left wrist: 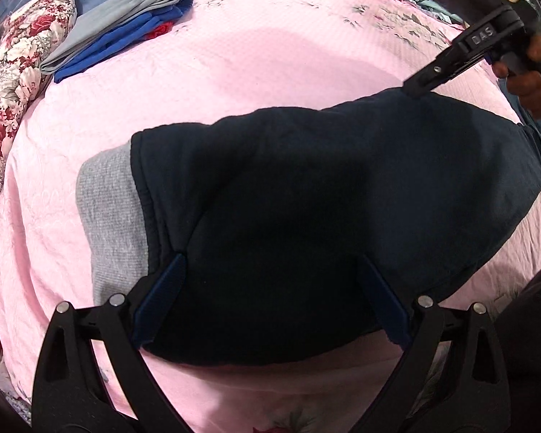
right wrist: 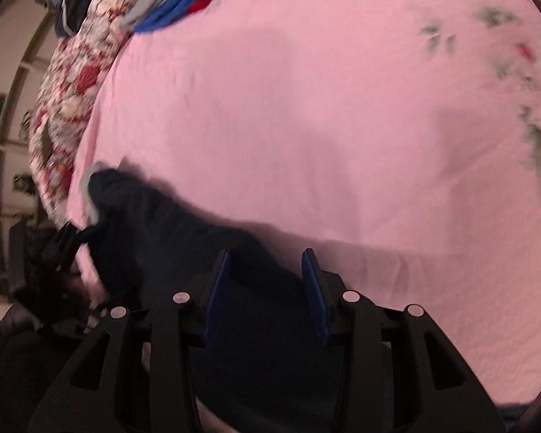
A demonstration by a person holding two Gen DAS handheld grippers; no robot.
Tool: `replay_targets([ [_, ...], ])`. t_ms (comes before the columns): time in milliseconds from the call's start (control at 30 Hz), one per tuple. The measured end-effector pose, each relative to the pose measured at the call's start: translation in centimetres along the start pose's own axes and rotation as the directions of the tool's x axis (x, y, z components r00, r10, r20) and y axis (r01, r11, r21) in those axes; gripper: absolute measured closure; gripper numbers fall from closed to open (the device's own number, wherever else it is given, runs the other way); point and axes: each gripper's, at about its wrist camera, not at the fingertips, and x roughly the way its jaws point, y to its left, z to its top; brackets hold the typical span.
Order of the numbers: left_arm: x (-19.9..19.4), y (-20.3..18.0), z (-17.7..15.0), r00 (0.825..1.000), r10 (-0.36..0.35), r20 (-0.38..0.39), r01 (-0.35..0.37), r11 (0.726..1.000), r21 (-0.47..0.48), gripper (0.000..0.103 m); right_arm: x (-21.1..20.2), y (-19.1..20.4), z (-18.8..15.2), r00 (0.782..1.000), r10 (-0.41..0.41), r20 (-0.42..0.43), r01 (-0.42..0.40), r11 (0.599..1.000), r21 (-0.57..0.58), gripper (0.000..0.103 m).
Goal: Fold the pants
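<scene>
The left tongs point(left wrist: 270, 296) stand spread wide over the near edge of the pants point(left wrist: 306, 198), their blue pads apart on either side of the dark cloth and not pressing it. The right tongs point(right wrist: 267, 288) are partly spread, pinching nothing, with dark fabric lying under and between the pads; in the left wrist view they point(left wrist: 420, 86) reach down from the upper right, held by a hand point(left wrist: 530, 72), with the tips at the far edge of the pants, though whether they touch the cloth cannot be told.

The bed point(left wrist: 270, 54), covered in a pink sheet, fills both views and carries everything. The pants, navy with a grey waistband point(left wrist: 111, 216) at the left end, lie folded across its near middle. A floral quilt point(left wrist: 14, 83) in red and white runs along the bed's left side. Well apart from the pants, at the far left corner, sits a stack of folded clothes point(left wrist: 126, 25): grey on top, blue beneath, a bit of red showing. The pink stretch between stack and pants lies bare. The right wrist view is blurred.
</scene>
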Motion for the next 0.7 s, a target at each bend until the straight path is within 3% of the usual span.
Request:
replay_targets([
  [100,0.1,0.0,0.1,1.000,0.003,-0.012,-0.003,1.000,-0.006,0.006,-0.1,0.1,-0.1,0.983,0.151,-0.105,-0.155,0.988,-0.026,0.058],
  [300,0.9,0.2,1.1,0.998,0.022,-0.053,-0.024,0.999,-0.029,0.005,-1.7,0.4,-0.3,0.905,0.348,-0.243,-0.374,0.925,-0.068,0.057],
  [333,1.0,0.2,1.2,0.998,0.026,-0.060,-0.027,0.999,-0.031,0.005,-1.6,0.3,-0.4,0.893,0.361,-0.270,-0.395,0.915,-0.083,0.057],
  [433,1.3,0.2,1.5,0.996,0.031,-0.078,-0.034,0.999,-0.031,0.004,-0.9,-0.3,-0.8,0.906,0.249,-0.342,-0.313,0.939,-0.145,0.057],
  [500,1.4,0.3,1.7,0.995,0.033,-0.091,-0.036,0.999,-0.031,0.004,-0.9,0.0,-1.2,0.901,0.219,-0.375,-0.305,0.933,-0.189,0.056],
  [567,1.6,0.3,1.8,0.994,0.034,-0.101,-0.038,0.999,-0.031,0.003,-1.5,0.9,-1.4,0.883,0.256,-0.392,-0.356,0.911,-0.208,0.049],
  [600,1.7,0.3,1.9,0.994,0.036,-0.107,-0.039,0.999,-0.031,0.002,-1.8,1.3,-1.5,0.876,0.278,-0.395,-0.384,0.897,-0.218,0.040],
  [700,2.1,0.4,2.3,0.992,0.042,-0.122,-0.046,0.998,-0.031,0.002,-1.7,1.4,-1.4,0.870,0.295,-0.395,-0.405,0.884,-0.232,0.038],
])
